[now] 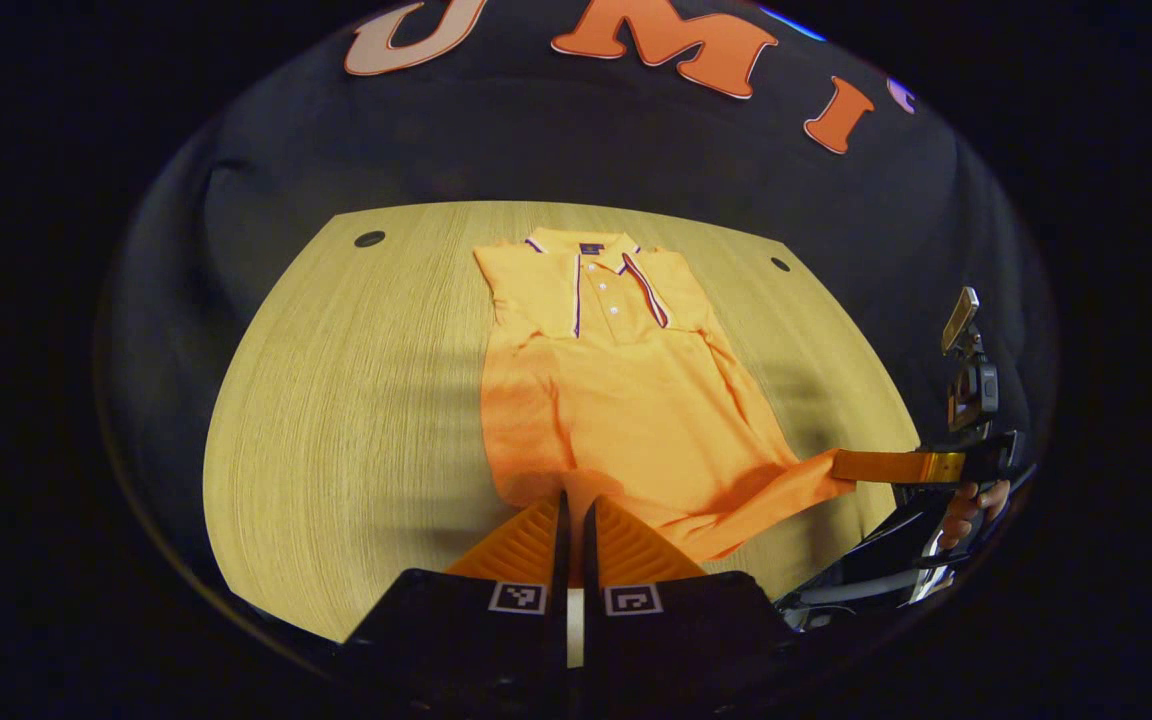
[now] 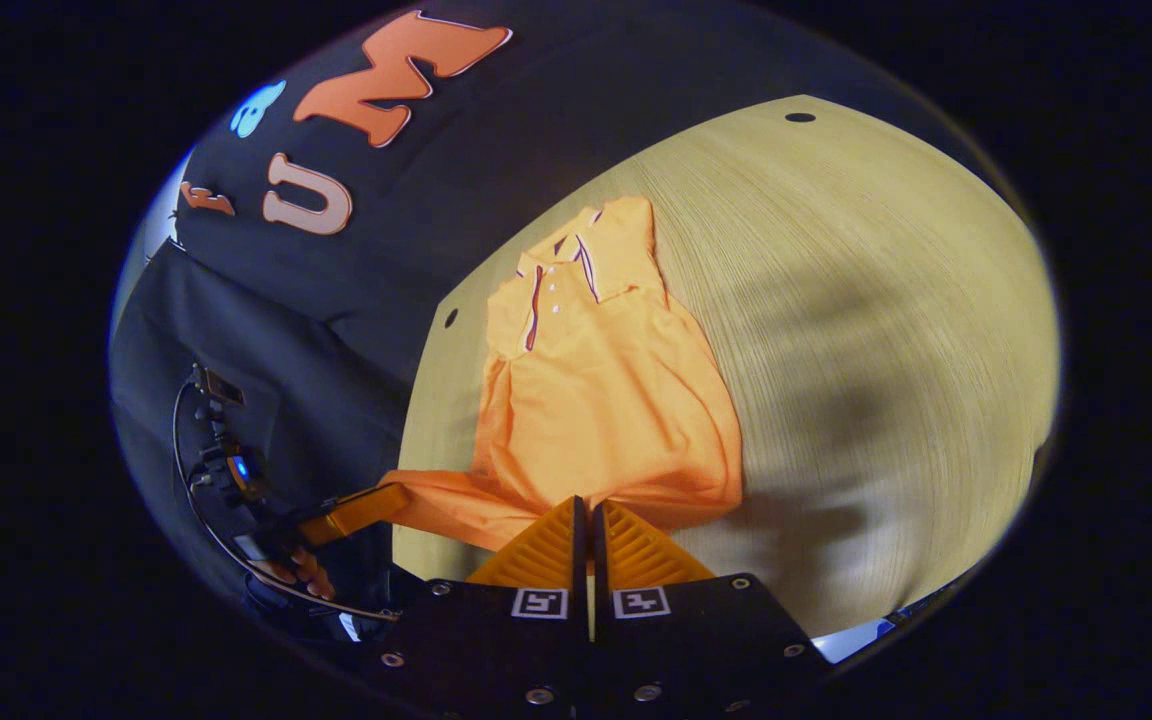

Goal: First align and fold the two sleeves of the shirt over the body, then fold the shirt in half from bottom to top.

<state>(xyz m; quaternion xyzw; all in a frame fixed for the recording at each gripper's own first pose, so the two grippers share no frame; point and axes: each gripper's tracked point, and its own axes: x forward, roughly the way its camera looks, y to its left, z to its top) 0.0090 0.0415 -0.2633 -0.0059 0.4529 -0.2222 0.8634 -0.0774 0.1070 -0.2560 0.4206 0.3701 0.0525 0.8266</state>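
A light wood-grain tabletop (image 1: 356, 400) spreads across the booth, its grain running in fine lines from the near edge toward the far one. Two small dark round holes sit by its far corners — one at far left (image 1: 370, 238), one at far right (image 1: 780, 264). Soft shadows lie across the bare wood. Behind the far edge hangs the booth's black cloth wall (image 1: 586, 140) — creased and dim.

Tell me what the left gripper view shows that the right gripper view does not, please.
Left gripper view: the right gripper, pinching one hem corner of the shirt, and the right hand holding it. Right gripper view: the left gripper, pinching the other hem corner, and the left hand. Both: the orange shirt lying on the wooden table, collar at the far end.
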